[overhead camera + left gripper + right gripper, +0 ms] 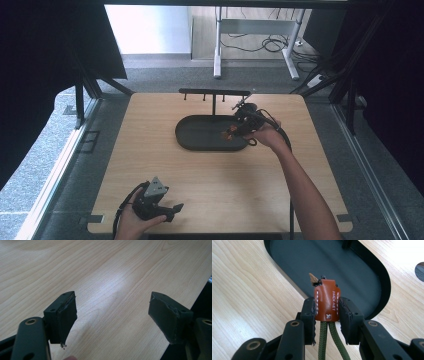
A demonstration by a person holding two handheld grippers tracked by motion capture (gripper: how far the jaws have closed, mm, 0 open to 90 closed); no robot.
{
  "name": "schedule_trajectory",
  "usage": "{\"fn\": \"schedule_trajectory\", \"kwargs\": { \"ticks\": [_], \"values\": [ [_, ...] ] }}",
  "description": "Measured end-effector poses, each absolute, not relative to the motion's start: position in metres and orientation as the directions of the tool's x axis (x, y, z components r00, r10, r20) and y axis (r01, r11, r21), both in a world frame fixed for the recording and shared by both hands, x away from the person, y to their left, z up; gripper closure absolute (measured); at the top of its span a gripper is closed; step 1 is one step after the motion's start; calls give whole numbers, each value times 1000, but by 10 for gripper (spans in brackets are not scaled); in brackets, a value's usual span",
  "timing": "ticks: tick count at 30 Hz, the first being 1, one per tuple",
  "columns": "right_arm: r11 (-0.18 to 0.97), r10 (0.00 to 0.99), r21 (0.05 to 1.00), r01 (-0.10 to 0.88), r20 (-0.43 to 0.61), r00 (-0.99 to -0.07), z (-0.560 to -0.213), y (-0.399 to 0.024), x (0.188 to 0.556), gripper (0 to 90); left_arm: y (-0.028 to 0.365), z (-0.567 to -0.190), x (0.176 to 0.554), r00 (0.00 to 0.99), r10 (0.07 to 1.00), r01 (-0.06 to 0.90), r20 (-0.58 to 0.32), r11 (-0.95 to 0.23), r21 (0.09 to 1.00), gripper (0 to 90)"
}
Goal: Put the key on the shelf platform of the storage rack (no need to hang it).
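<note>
Pale wood-grain table (210, 185), rectangular, smooth with a soft glare. Near its far edge sat a matte black oval tray (200, 137) with a low raised rim, a thin black T-shaped rack (214, 93) with small pegs rising from its back. Right gripper (327, 310) hovered over the tray's right end, jaws clamped on a small tan leather pouch (326, 303), glossy, white stitching along both sides, stamped lettering, a stitched X at the bottom; two olive braided cords (329, 342) hung from it between the jaws, a pale pointed tip poked out the top. Left gripper (112, 317) rested by the near-left corner, held in the left hand (134, 222), jaws wide apart, nothing between, blocky black pads (63, 317) with frayed tape edges.
</note>
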State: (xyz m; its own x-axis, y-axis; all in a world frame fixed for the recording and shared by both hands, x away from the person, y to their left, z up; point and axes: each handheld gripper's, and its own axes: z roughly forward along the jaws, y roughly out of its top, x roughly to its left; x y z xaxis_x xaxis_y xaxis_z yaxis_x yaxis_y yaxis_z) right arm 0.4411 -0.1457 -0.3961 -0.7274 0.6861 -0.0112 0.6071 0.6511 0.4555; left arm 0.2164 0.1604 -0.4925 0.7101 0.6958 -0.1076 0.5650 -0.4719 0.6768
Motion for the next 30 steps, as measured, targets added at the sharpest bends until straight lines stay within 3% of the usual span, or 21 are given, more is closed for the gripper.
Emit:
{"fn": "schedule_trajectory", "kwargs": {
  "ticks": [30],
  "values": [
    [610, 725, 461, 645, 4, -689, -408, -127, 482, 672, 167, -492, 218, 703, 702, 569, -112, -461, 681, 233]
  ]
}}
